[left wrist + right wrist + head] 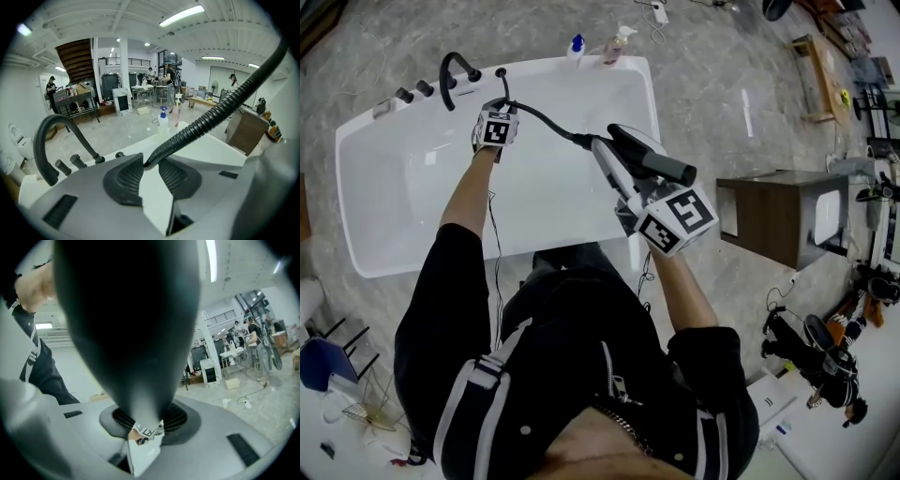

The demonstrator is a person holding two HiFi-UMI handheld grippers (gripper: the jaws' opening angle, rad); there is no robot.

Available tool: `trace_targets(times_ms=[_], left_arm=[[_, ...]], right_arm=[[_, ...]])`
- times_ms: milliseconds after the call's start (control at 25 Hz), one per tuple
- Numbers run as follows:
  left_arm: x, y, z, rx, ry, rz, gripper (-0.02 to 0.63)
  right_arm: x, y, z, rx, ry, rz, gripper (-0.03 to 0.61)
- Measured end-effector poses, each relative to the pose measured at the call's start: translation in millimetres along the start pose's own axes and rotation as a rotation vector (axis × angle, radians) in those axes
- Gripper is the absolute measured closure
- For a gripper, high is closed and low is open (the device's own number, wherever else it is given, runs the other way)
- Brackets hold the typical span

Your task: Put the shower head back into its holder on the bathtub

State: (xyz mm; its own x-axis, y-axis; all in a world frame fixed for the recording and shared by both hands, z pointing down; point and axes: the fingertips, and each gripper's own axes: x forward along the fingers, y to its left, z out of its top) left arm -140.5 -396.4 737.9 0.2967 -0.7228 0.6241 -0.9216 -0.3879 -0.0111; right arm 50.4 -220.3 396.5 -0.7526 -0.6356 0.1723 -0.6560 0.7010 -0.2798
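1. Right gripper [144, 425] pinches the black-and-chrome shower head [639, 156], held over the white rectangular bathtub's [352, 202] right rim.
2. Left gripper [151, 171] is clamped on the black ribbed hose [211, 115] near the far rim.
3. Seating is still to do: the small black holder [500, 72] on that rim looks empty.
4. Room over the basin seems open; the curved black faucet [41, 140] crowds the holder.

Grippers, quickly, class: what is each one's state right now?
Left gripper: jaws closed on the hose.
Right gripper: jaws closed on the shower head.
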Motion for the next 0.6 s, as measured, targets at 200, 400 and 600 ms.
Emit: trace_targets(times_ms=[200, 400, 600], left_arm=[[-8.5, -12.1, -5.1, -0.033, -0.001, -0.020, 0.503], [-22.2, -13.0, -11.2, -0.036, -0.003, -0.021, 0.500], [-41.6, -10.2, -15.2, -0.048, -0.022, -0.006, 0.500]], right_arm=[[0.7, 0.8, 5.8, 0.009, -0.013, 0.014, 0.449], [6.6, 12.5, 14.4, -0.004, -0.024, 0.046, 0.449], [14.1, 27.7, 22.4, -0.042, -0.033, 0.075, 0.449]])
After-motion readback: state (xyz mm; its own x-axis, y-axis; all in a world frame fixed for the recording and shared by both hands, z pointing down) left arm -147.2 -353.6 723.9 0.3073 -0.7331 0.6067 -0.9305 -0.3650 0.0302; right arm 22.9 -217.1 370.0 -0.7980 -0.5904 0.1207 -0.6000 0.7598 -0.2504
